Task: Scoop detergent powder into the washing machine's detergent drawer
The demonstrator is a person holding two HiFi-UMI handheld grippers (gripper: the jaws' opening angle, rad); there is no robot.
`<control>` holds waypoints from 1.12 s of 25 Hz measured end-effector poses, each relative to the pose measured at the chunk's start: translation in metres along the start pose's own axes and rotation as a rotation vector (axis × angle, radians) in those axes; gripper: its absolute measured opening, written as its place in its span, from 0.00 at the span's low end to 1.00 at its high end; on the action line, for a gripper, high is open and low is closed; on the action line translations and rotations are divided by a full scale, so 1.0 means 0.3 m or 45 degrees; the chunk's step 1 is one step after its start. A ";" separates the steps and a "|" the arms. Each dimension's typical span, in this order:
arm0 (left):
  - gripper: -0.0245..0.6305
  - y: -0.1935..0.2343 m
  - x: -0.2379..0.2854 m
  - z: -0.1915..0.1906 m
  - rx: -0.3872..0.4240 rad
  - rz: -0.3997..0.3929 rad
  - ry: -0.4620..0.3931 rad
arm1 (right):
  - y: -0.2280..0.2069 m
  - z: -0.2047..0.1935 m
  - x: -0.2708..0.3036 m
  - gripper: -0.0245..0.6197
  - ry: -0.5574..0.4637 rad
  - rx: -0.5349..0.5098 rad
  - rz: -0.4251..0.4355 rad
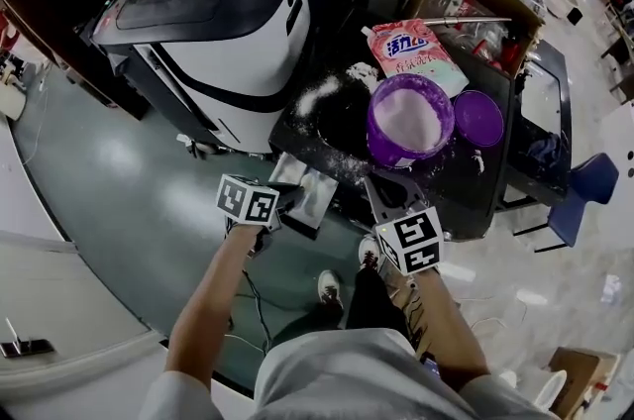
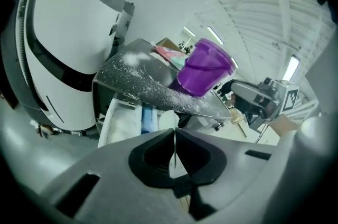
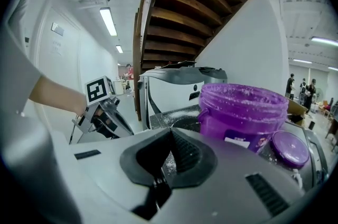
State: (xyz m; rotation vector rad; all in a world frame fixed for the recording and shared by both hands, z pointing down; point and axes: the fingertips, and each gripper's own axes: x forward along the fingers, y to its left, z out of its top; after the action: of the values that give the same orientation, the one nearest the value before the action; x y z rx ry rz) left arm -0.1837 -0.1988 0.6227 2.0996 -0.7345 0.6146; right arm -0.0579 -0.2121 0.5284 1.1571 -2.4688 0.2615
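Fingers of the left gripper are pressed together on nothing and point at the open detergent drawer, which shows under the table edge, right of the washing machine. Further right, the right gripper is likewise clenched and empty, just before the purple bucket of powder at centre right. Powder is light and loose and likely spills easily, as the dusted tabletop suggests. No scoop is plainly visible; one should be gripped by its handle and carried level.
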 end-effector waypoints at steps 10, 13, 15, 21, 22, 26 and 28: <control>0.06 -0.007 0.106 -0.005 0.169 0.075 0.182 | -0.036 -0.034 -0.032 0.05 -0.005 0.041 -0.027; 0.06 0.000 0.123 -0.004 0.177 0.100 0.193 | -0.051 -0.042 -0.044 0.05 -0.008 0.055 -0.041; 0.06 0.006 0.132 0.000 0.207 0.138 0.201 | -0.063 -0.047 -0.051 0.05 -0.010 0.066 -0.046; 0.06 0.024 0.155 0.018 0.461 0.317 0.267 | -0.063 -0.061 -0.060 0.05 -0.011 0.079 -0.037; 0.06 0.024 0.161 0.019 0.506 0.337 0.286 | -0.062 -0.063 -0.061 0.05 -0.012 0.082 -0.036; 0.06 0.022 0.184 0.020 0.626 0.367 0.339 | -0.067 -0.060 -0.069 0.05 -0.017 0.085 -0.035; 0.06 0.022 0.190 0.020 0.673 0.381 0.350 | -0.071 -0.059 -0.074 0.05 -0.020 0.086 -0.037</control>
State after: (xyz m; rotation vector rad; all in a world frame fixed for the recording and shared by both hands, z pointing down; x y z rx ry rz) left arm -0.1465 -0.2235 0.6594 2.3171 -0.7935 1.3554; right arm -0.0238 -0.2044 0.5346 1.2264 -2.4722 0.3303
